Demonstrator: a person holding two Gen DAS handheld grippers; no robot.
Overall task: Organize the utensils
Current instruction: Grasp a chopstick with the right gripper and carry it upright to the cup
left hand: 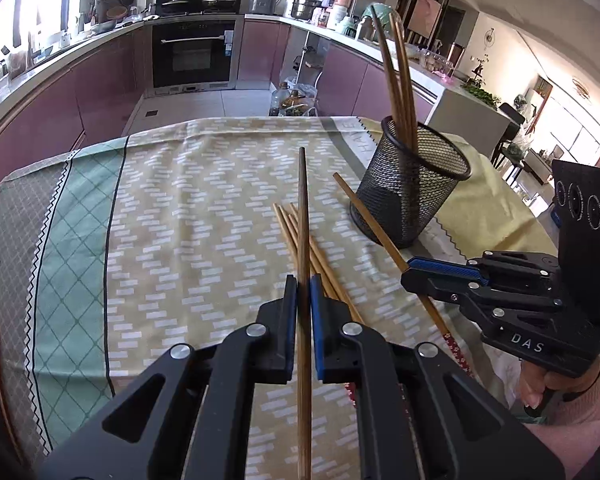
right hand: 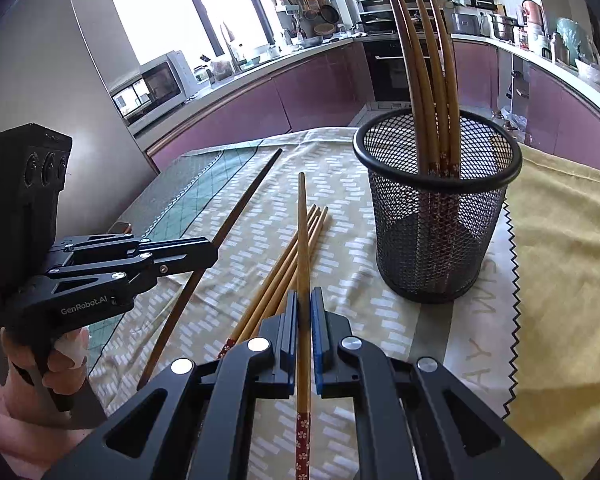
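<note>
Two grippers each clamp one chopstick. In the left wrist view, the left gripper (left hand: 303,282) is closed on a dark chopstick (left hand: 303,216) that points forward over the patterned cloth (left hand: 180,208). Loose chopsticks (left hand: 296,228) lie on the cloth beneath it. At right, the right gripper (left hand: 410,274) pinches a lighter chopstick (left hand: 364,210) near the mesh cup (left hand: 410,184).

In the right wrist view, the right gripper (right hand: 304,298) is shut on that chopstick, its red flowered end toward the camera. The cup stands upright just right of it, holding four chopsticks (right hand: 428,80). The left gripper (right hand: 210,254) holds the dark chopstick at left.
</note>
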